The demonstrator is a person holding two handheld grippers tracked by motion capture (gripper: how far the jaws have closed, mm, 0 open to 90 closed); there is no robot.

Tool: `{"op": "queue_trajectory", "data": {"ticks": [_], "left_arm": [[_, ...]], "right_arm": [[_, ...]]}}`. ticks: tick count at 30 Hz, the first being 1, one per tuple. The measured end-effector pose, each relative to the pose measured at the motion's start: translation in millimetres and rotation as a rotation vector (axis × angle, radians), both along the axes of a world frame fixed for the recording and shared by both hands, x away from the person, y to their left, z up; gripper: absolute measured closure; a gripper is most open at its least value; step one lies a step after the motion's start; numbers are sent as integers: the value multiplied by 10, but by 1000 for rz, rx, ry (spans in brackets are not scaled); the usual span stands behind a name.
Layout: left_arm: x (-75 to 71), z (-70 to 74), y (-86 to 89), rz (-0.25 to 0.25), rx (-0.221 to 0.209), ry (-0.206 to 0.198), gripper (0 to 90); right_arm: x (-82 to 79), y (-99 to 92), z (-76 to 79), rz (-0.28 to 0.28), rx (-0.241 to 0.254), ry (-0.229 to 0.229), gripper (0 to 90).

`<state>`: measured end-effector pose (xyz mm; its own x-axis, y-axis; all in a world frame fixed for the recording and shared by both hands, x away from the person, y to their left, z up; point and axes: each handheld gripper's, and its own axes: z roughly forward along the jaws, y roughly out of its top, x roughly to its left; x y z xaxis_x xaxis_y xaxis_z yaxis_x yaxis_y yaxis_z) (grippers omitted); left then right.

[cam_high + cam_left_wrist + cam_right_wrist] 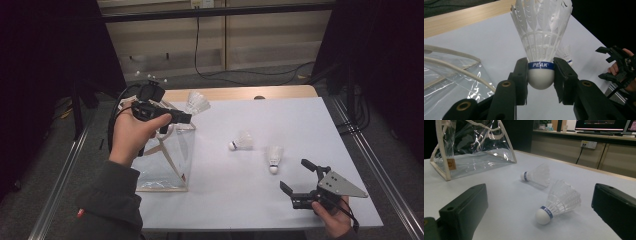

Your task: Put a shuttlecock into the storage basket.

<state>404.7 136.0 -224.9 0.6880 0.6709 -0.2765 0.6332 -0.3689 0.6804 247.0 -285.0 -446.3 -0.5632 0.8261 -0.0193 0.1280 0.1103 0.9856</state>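
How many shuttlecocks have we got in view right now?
3. One shuttlecock is clamped by its cork in the left gripper above the clear bag. Two lie on the table: the middle one and another nearer the right gripper.

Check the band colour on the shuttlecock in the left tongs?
Blue with white "PEAK" lettering, around the shuttlecock cork; clearest in the left gripper view.
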Motion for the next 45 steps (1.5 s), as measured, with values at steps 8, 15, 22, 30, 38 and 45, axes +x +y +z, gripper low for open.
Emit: {"op": "queue_trajectory", "data": {"ticks": [8, 15, 22, 30, 38, 45], "left_arm": [[41, 14, 68, 20, 13, -1, 657], [76, 14, 108, 33, 17, -3, 658], [104, 18, 134, 46, 20, -6, 658], [150, 16, 210, 69, 26, -5, 657], [171, 18, 278, 92, 29, -10, 657], [194, 10, 327, 108, 32, -10, 657]], "right_arm": [[2, -2, 1, 1, -1, -6, 3], [1, 1, -1, -1, 7, -2, 3], [1, -2, -2, 1, 7, 0, 3], [2, -5, -3, -1, 3, 0, 3], [0, -3, -3, 0, 8, 0, 3], [0, -1, -3, 1, 8, 1, 3]]}}
